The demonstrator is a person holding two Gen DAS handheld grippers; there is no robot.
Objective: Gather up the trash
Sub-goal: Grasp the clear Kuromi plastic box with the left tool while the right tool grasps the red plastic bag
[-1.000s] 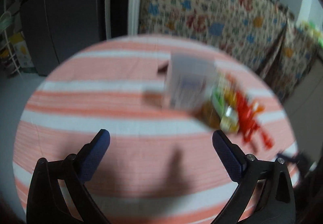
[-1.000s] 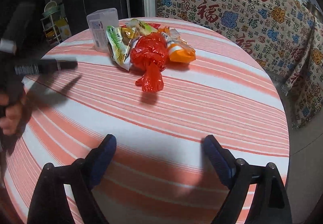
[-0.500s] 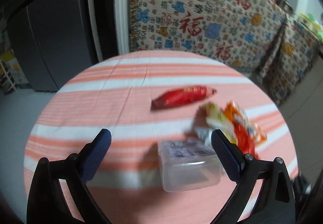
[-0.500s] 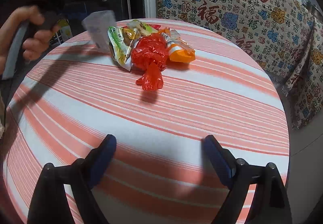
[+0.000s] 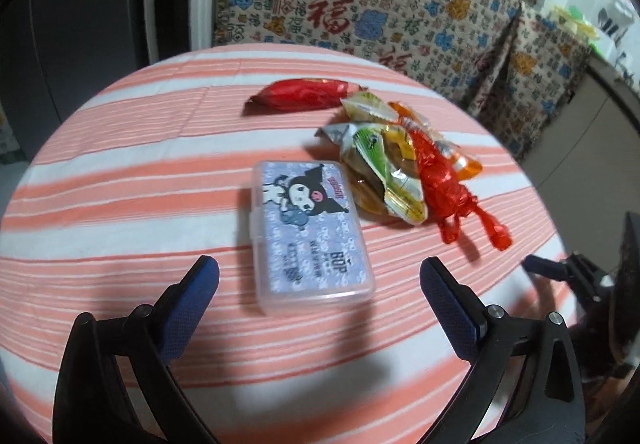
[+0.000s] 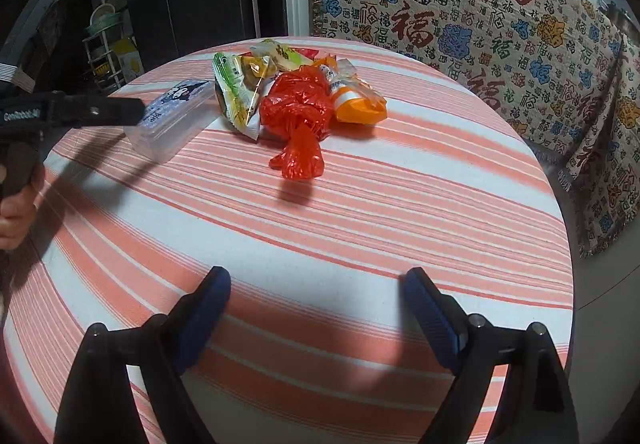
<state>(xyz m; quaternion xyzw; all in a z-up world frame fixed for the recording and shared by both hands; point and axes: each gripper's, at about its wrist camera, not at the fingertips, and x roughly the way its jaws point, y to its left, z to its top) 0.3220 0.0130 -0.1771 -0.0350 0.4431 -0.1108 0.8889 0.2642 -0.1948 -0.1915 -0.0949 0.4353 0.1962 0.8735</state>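
My left gripper has swung in over the table and dropped closer, so the clear plastic box that stood upright a moment ago now lies flat on its side just ahead of my blue fingertips, cartoon label facing up. Jaws wide apart, nothing between the pads yet. My right gripper hasn't budged: it hangs over bare striped tablecloth, spread just as wide and empty too.

Just past the box, touching its far edge, sits the trash pile: a green snack wrapper, the knotted red plastic bag with its tails splayed toward the right, and an orange packet tucked behind. Further back, a little apart from the heap, lies a long red wrapper. Beyond the table edge hangs the patterned blanket.

Nothing is collected so far, I'd say; with the box lying down and within reach, my left is best placed to start.
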